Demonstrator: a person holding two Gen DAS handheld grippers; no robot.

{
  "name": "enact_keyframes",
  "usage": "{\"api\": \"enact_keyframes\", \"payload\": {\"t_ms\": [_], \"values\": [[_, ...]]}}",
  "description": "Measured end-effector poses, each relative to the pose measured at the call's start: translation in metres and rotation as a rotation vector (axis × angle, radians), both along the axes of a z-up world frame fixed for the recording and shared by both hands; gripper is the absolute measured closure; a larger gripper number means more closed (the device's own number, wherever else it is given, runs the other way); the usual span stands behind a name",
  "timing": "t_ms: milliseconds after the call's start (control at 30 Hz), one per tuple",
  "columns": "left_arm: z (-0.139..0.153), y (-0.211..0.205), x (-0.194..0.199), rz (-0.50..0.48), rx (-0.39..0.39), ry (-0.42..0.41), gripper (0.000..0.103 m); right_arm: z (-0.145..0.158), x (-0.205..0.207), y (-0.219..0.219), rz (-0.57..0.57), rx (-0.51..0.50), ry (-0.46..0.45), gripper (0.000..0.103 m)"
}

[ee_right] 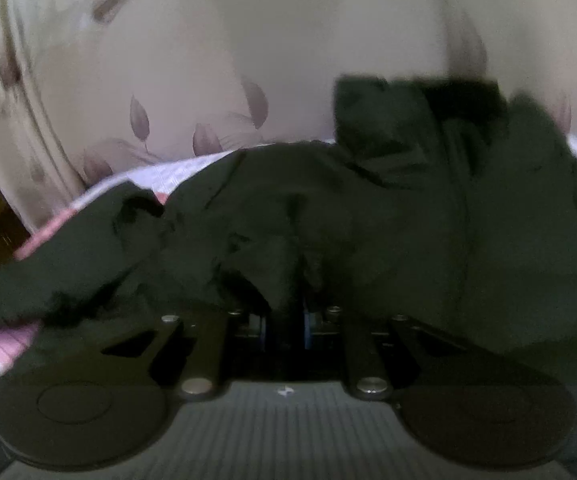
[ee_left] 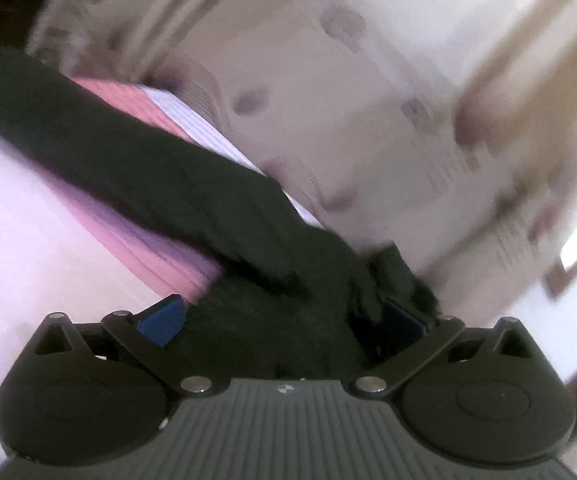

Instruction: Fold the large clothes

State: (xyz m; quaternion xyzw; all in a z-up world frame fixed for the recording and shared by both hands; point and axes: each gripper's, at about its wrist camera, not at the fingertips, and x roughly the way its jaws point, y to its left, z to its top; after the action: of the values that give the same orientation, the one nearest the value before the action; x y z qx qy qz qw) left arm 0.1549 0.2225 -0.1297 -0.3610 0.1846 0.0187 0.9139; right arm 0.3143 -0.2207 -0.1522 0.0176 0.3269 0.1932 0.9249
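Both views are smeared with motion blur, so details are rough. Your left gripper (ee_left: 280, 320) sits with its blue pads (ee_left: 162, 318) spread wide; the dark garment (ee_left: 136, 152) is bunched between them, but whether they're actually pinching it, can't tell. Your right gripper (ee_right: 286, 320) is nearly closed, clamped on a thick fold that hides the fingertips. The soft, matte, rumpled garment lies across a ribbed pink-and-white striped cloth (ee_left: 136, 104), with a beige leaf-print sheet (ee_right: 208, 92) beyond it.
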Motion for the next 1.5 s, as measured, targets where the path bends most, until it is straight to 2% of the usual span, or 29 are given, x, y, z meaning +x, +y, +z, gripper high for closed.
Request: {"api": "enact_keyframes", "payload": {"t_ms": [67,100,200,233,433,567,633,667,700,733,767,800,900,1033,1133,1233,1300,1367,1433,1500], "values": [[0.004,0.022,-0.002,0.020,-0.018,0.011,0.000,0.001,-0.005,0.010,0.018,-0.060,-0.027,0.078],[0.005,0.036,-0.002,0.043,-0.028,0.024,0.000,0.001,-0.007,0.015,0.026,-0.093,-0.041,0.071],[0.003,0.073,0.002,0.112,-0.066,0.063,0.001,0.001,-0.014,0.030,0.031,-0.193,-0.080,0.012],[0.001,0.086,0.003,0.133,-0.089,0.076,0.003,0.001,-0.015,0.031,0.022,-0.213,-0.088,0.006],[-0.014,0.154,0.003,0.286,-0.216,0.108,0.012,0.001,-0.013,0.029,0.027,-0.195,-0.075,0.005],[-0.026,0.187,0.009,0.350,-0.304,0.116,0.032,0.001,-0.014,0.029,0.026,-0.194,-0.080,0.005],[-0.028,0.199,0.015,0.348,-0.326,0.116,0.037,0.001,-0.015,0.030,0.024,-0.193,-0.084,0.005],[-0.028,0.202,0.020,0.348,-0.324,0.119,0.044,0.000,-0.016,0.030,0.024,-0.194,-0.085,0.005],[-0.029,0.206,0.025,0.356,-0.322,0.131,0.062,0.001,-0.016,0.030,0.024,-0.194,-0.086,0.004],[-0.032,0.211,0.029,0.370,-0.329,0.148,0.072,0.001,-0.016,0.030,0.024,-0.194,-0.086,0.004],[-0.036,0.215,0.030,0.378,-0.333,0.159,0.094,0.001,-0.016,0.030,0.024,-0.191,-0.085,0.004],[-0.040,0.220,0.033,0.381,-0.329,0.165,0.097,0.001,-0.016,0.030,0.024,-0.188,-0.084,0.004],[-0.040,0.223,0.038,0.399,-0.318,0.096,0.098,0.003,-0.017,0.028,0.024,-0.171,-0.088,0.004],[0.013,0.198,0.052,0.378,-0.170,-0.015,0.099,0.012,-0.023,0.012,-0.003,-0.061,-0.113,0.004],[0.067,0.165,0.064,0.280,-0.085,-0.125,0.099,0.026,-0.034,-0.026,-0.087,0.151,-0.068,0.004],[0.123,0.108,0.069,0.142,0.051,-0.248,0.099,0.038,-0.059,-0.073,-0.188,0.349,-0.059,0.004],[0.147,0.069,0.072,0.050,0.086,-0.309,0.099,0.046,-0.073,-0.097,-0.207,0.402,-0.058,0.003],[0.166,0.022,0.078,-0.072,0.132,-0.350,0.099,0.054,-0.086,-0.119,-0.204,0.412,-0.084,0.003],[0.177,-0.031,0.084,-0.191,0.194,-0.382,0.097,0.062,-0.099,-0.140,-0.227,0.393,-0.120,0.003],[0.175,-0.077,0.090,-0.292,0.247,-0.398,0.096,0.068,-0.109,-0.164,-0.252,0.402,-0.133,0.002]]}}
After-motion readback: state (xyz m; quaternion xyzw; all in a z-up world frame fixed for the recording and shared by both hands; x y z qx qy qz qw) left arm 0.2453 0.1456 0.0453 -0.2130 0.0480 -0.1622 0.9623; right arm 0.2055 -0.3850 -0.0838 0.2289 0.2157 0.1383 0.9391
